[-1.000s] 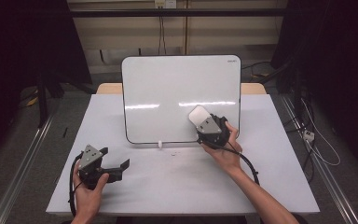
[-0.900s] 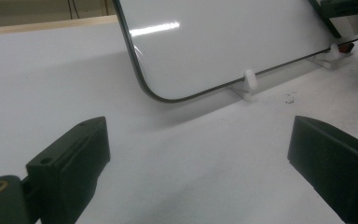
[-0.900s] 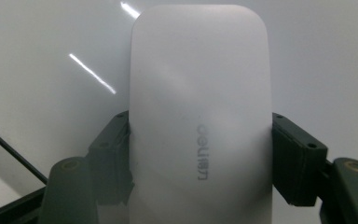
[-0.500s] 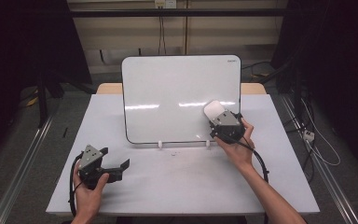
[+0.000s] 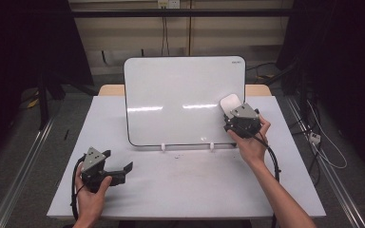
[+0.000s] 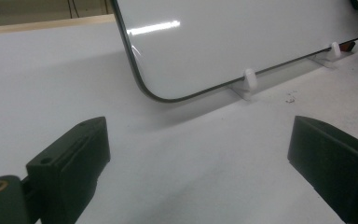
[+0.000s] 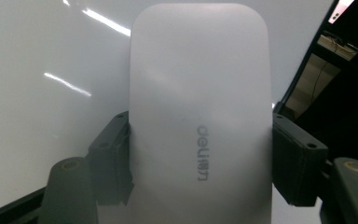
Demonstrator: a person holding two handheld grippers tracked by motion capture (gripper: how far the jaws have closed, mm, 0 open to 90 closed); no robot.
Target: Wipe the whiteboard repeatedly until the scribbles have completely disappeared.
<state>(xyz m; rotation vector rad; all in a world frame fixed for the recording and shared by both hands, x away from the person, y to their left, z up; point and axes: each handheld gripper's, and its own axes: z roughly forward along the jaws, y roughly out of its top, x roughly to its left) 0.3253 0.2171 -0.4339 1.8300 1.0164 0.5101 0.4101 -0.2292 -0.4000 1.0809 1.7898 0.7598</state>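
Rightward and slightly upward across the whiteboard (image 5: 171, 99) is where the right gripper (image 5: 233, 108) has travelled, from near the board's lower middle towards its right edge, while the left gripper (image 5: 123, 170) has kept its place.

Nearest the person, the left gripper rests low over the white worktop (image 5: 180, 185), its fingers (image 6: 72, 156) spread wide with nothing between them. Beyond it the whiteboard stands upright on two small white feet (image 6: 248, 78), its face looking clean.

Farther off, the right gripper's fingers (image 7: 112, 158) are clamped on both sides of a white eraser (image 7: 200, 116), which is held against the board's lower right area, close to the dark rim.

The step in hand looks like wiping. To do it well, keep the eraser flat to the surface with even, light pressure, so the board does not tip back on its feet, and stop short of running off the edge.
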